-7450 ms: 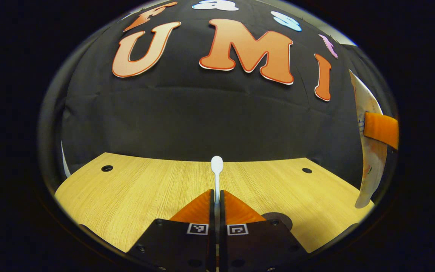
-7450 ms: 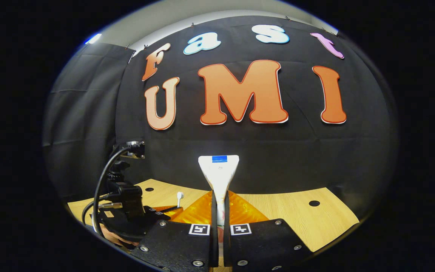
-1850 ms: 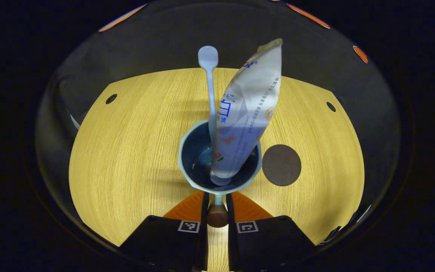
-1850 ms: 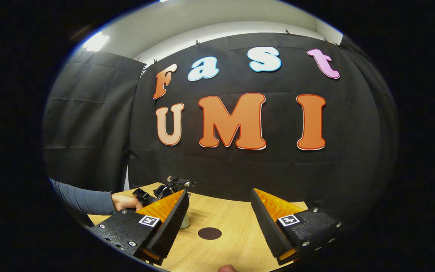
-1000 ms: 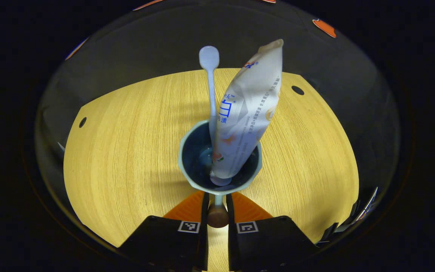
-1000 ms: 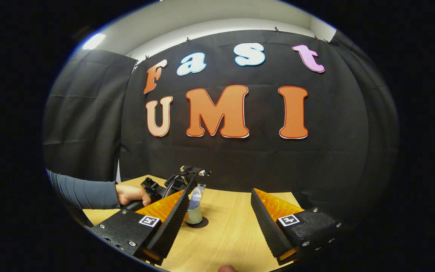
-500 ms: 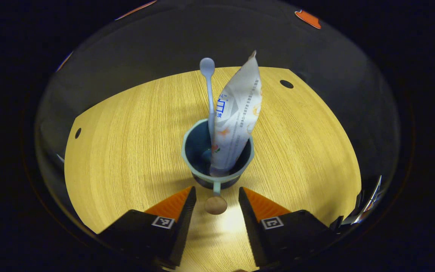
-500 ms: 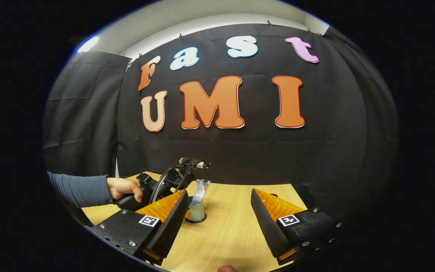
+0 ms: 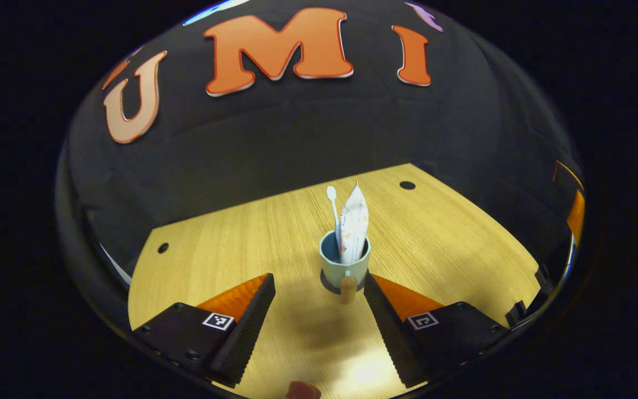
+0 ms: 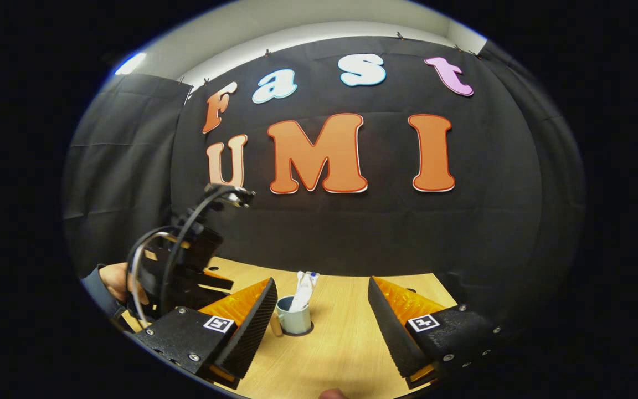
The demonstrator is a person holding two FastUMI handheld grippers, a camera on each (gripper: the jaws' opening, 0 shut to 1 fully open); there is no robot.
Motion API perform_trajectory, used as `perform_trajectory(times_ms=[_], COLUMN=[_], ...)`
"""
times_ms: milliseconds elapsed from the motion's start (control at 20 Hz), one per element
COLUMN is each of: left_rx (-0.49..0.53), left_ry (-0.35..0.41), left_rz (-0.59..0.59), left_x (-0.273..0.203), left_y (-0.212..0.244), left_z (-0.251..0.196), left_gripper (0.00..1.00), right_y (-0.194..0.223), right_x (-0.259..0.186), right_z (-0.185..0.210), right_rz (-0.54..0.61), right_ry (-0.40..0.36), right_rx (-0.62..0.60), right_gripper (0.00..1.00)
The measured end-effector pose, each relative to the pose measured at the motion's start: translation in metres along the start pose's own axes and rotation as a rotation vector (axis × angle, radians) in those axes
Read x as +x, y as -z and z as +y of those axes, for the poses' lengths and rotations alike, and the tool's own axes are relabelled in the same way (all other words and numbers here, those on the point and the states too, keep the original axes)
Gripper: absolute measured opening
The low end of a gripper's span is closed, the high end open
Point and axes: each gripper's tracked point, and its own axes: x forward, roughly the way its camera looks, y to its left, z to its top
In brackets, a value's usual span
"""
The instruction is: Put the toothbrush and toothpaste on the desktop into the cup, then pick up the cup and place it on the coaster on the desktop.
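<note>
Cup [image 9: 344,266] was seen standing upright on the coaster [image 9: 325,284] on the desk [image 9: 214,249], with the toothbrush [image 9: 333,208] and toothpaste [image 9: 354,224] held inside it, both leaning against its far rim. In the left gripper view the left hand-held gripper [image 9: 319,296] was released, its fingers spread wide and held apart from the cup, whose brown-tipped handle [image 9: 348,288] pointed between them. In the right gripper view the right hand-held gripper [image 10: 322,302] was likewise released, nothing being gripped, with the cup [image 10: 292,320] seen on the desk [image 10: 346,343] between its fingers but farther off. The left hand-held gripper [image 10: 186,266], with its cables, and the hand [image 10: 115,281] holding it were seen at the left.
</note>
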Motion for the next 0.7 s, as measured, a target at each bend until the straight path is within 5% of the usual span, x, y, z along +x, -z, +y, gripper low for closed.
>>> perform_trajectory(times_ms=[350, 700], left_rx=[-0.051, -0.121], left_ry=[-0.176, -0.238], left_rz=[-0.252, -0.414], left_x=[-0.078, -0.124], left_y=[-0.028, -0.025], left_z=[0.072, 0.111], left_gripper=[0.97, 0.97], right_y=[-0.019, -0.028], right_x=[0.013, 0.015], right_z=[0.036, 0.059], right_rz=[-0.065, -0.125], right_ry=[0.007, -0.008], right_rx=[-0.039, -0.053], right_gripper=[0.98, 0.98])
